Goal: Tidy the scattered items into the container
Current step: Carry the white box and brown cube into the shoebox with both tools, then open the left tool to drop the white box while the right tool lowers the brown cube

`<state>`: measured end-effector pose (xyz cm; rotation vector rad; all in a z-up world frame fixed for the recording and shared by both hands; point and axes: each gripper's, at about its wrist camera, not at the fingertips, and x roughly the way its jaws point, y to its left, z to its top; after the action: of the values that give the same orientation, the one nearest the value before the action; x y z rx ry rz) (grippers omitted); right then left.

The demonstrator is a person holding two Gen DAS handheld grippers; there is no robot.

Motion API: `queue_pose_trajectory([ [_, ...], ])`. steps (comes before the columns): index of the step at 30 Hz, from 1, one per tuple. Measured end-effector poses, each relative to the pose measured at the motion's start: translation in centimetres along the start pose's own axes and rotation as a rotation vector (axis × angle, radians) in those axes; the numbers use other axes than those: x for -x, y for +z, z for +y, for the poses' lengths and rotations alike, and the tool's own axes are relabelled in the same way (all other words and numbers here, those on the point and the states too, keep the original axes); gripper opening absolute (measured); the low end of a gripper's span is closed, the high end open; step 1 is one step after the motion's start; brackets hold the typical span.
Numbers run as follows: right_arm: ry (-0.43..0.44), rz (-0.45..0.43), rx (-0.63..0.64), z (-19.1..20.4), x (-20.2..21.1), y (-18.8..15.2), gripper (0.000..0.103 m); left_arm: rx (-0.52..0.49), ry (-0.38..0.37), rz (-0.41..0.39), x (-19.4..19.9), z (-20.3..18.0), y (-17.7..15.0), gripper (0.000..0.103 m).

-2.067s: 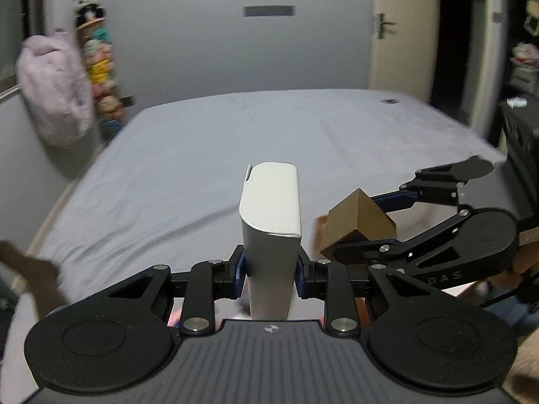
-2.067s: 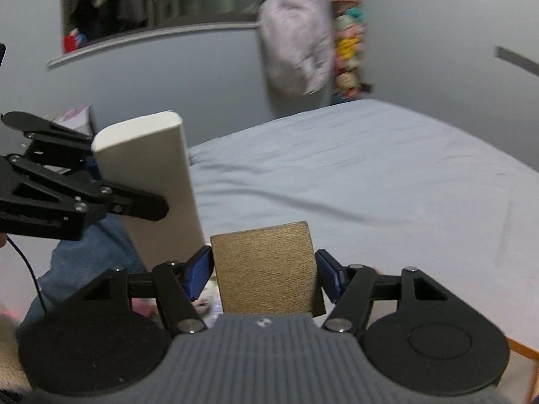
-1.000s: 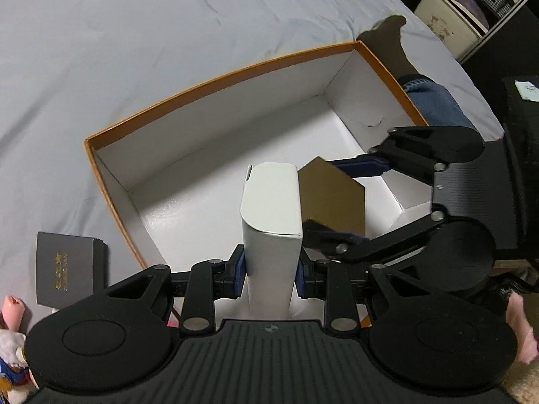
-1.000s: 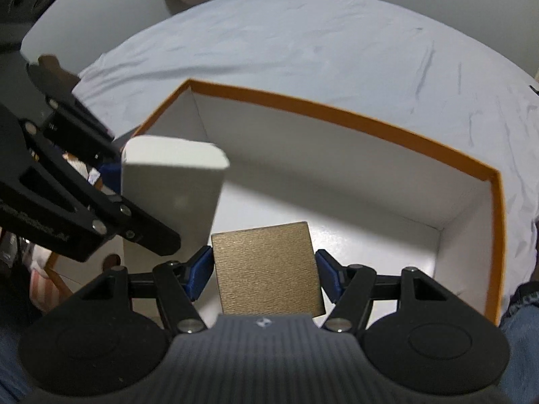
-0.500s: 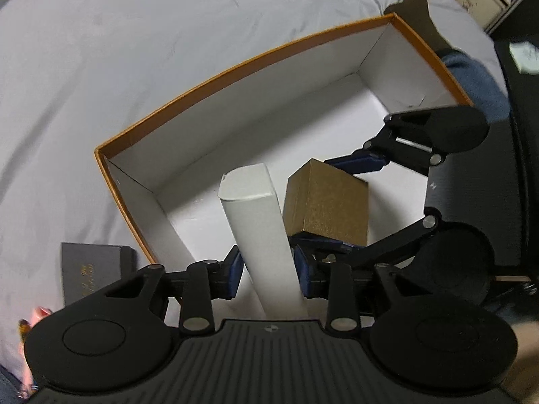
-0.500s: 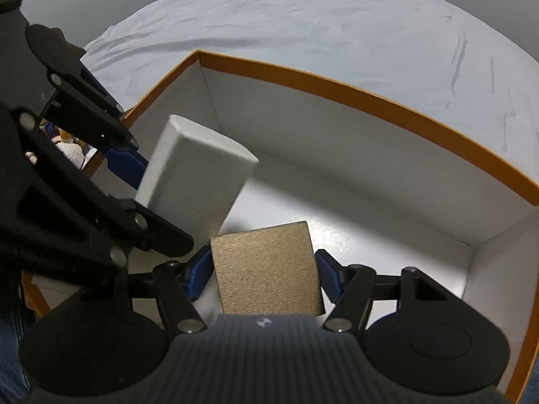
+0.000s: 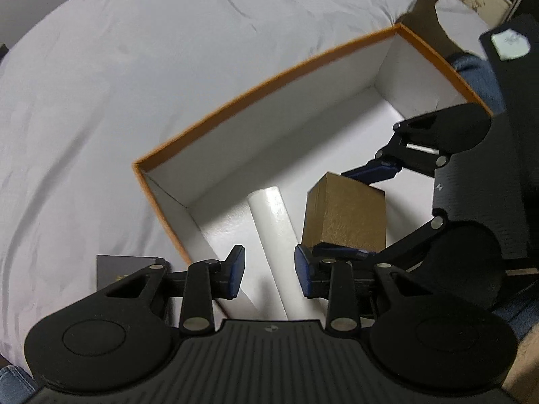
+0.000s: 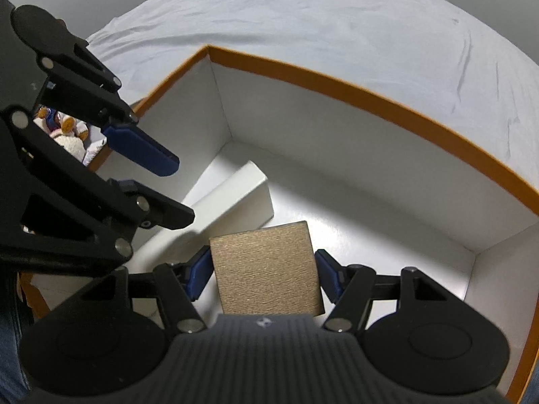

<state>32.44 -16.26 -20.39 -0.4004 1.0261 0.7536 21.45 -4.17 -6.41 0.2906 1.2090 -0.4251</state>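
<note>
An orange-rimmed container [image 7: 269, 80] with white inside walls [image 8: 370, 97] sits on the pale bed sheet. A long white box [image 7: 273, 222] lies slanted on its floor against the near wall, also seen in the right wrist view [image 8: 239, 198]. My left gripper [image 7: 269, 266] hangs open just above it, both blue pads clear of the box; in the right wrist view it reaches in from the left [image 8: 168, 185]. My right gripper [image 8: 264, 264] is shut on a gold cube box [image 8: 266, 269], held low inside the container beside the white box [image 7: 343, 215].
A small dark box [image 7: 121, 266] lies on the sheet left of the container. Plush toys [image 8: 67, 134] sit beyond its left wall. A person's sock and jeans leg [image 7: 431, 17] are at the far right corner. Open sheet stretches behind the container.
The left jaws have spread and let go of the white box, which tipped over and now lies slanted in the container. The right gripper keeps its hold on the gold box.
</note>
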Motion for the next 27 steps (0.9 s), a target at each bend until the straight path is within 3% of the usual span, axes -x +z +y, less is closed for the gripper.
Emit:
queue_pose_trajectory([
  [13,0.040,-0.044,0.064,2.2,-0.4,2.1,0.067,0.166,-0.003,-0.184,6.6,3.1,-3.9,0.038],
  [17,0.005,-0.028,0.080,2.6,-1.2,2.2,0.067,0.233,-0.007,-0.197,7.0,3.8,-5.3,0.039],
  [22,0.020,0.018,0.031,2.2,-2.7,2.1,0.066,0.298,-0.033,-0.178,6.3,5.2,-6.2,0.039],
  [27,0.010,0.047,0.144,3.5,-2.8,1.5,0.065,0.338,-0.051,-0.165,5.9,5.4,-7.1,0.039],
])
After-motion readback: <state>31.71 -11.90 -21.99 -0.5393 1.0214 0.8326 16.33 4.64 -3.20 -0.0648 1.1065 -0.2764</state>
